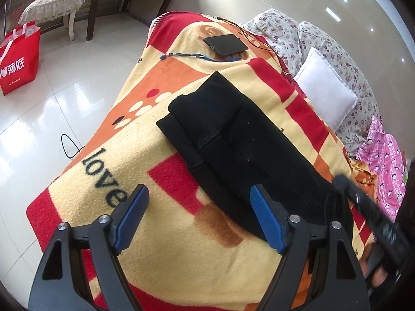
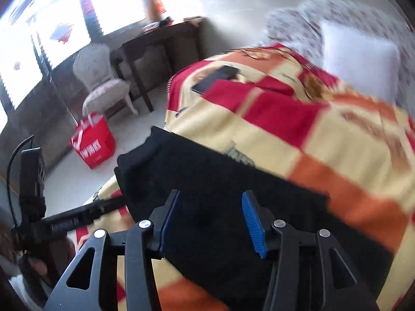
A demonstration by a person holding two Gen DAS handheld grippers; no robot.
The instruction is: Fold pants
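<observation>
Black pants (image 1: 233, 140) lie folded lengthwise mid-blanket (image 1: 160, 181), ready for a cross-fold. Left gripper (image 1: 198, 217) released, empty; right gripper (image 2: 210, 220) released, poised over fabric.

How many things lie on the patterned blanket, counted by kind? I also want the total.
Black pants, folded: 1
Black phone: 1
Blue lanyard: 1
Total: 3 on the patterned blanket
</observation>
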